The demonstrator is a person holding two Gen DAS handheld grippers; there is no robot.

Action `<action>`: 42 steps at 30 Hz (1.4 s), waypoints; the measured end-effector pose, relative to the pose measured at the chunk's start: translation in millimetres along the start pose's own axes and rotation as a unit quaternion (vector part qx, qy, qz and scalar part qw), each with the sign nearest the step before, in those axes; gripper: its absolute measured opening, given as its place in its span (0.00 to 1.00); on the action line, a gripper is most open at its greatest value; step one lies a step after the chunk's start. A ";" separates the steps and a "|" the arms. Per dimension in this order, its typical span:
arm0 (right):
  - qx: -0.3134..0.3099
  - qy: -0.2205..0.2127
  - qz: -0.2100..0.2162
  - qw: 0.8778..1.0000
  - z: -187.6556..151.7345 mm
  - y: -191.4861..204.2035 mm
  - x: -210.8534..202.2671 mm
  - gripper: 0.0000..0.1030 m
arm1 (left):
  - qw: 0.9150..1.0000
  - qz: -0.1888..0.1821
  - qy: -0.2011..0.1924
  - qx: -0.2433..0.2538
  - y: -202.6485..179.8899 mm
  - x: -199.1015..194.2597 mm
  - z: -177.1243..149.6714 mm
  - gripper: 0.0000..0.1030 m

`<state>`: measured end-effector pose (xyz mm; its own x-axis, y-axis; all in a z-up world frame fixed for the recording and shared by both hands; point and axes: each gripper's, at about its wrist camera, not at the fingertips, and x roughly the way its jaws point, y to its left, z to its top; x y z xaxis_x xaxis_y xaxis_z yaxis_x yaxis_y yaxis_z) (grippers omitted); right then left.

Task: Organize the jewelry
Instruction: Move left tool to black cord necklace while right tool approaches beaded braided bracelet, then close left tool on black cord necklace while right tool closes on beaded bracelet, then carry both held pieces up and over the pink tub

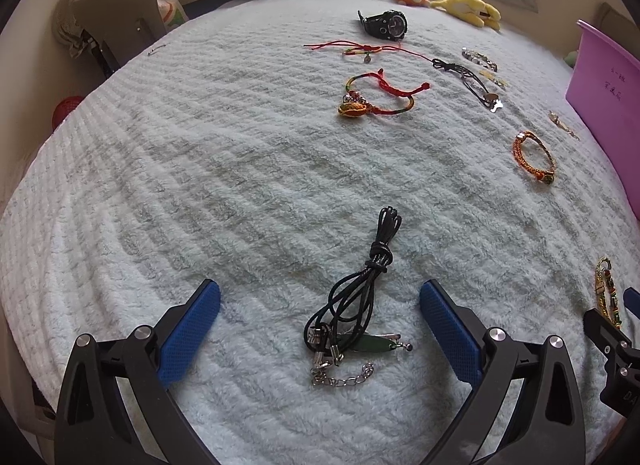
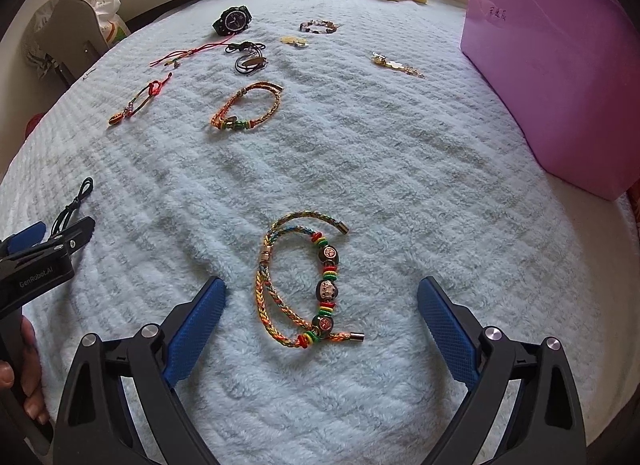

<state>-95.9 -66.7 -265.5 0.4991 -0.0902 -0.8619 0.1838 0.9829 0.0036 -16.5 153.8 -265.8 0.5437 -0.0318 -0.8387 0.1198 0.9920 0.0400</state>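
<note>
Jewelry lies scattered over the fluffy blanket (image 2: 400, 153), none of it visibly in the purple bin (image 2: 560, 77) yet, so I judge the sorting barely begun. My left gripper (image 1: 320, 329) has its jaws apart around the black cord necklace (image 1: 352, 305), well away from the bin. My right gripper (image 2: 320, 321) is spread wide around the beaded braided bracelet (image 2: 308, 285), nearer the bin. Beyond, toward the bin's far end, the watch (image 2: 233, 20), orange bracelet (image 2: 248, 109) and red cords wait

Left gripper (image 1: 320, 329) fingers spread around black cord necklace (image 1: 352, 305) on blanket (image 1: 200, 185).
</note>
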 end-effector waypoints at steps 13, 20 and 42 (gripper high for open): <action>-0.030 -0.001 0.028 0.999 -0.3 17.4 -6.7 0.41 | 1.000 -0.016 -0.010 0.023 -12.0 -15.2 -5.3 0.57; -0.029 0.011 0.044 0.999 -0.1 19.1 -15.1 0.11 | 0.999 -0.027 -0.004 0.034 -19.2 -21.8 -3.1 0.21; 0.037 0.033 0.066 0.997 30.0 6.9 -114.2 0.11 | 0.995 -0.076 0.034 0.060 -14.0 -112.6 22.2 0.06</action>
<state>-126.2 -54.4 -151.9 0.4664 0.0518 -0.8831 0.1845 0.9706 0.1544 -60.9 140.8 -159.9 0.4538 -0.1682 -0.8751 0.2968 0.9545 -0.0295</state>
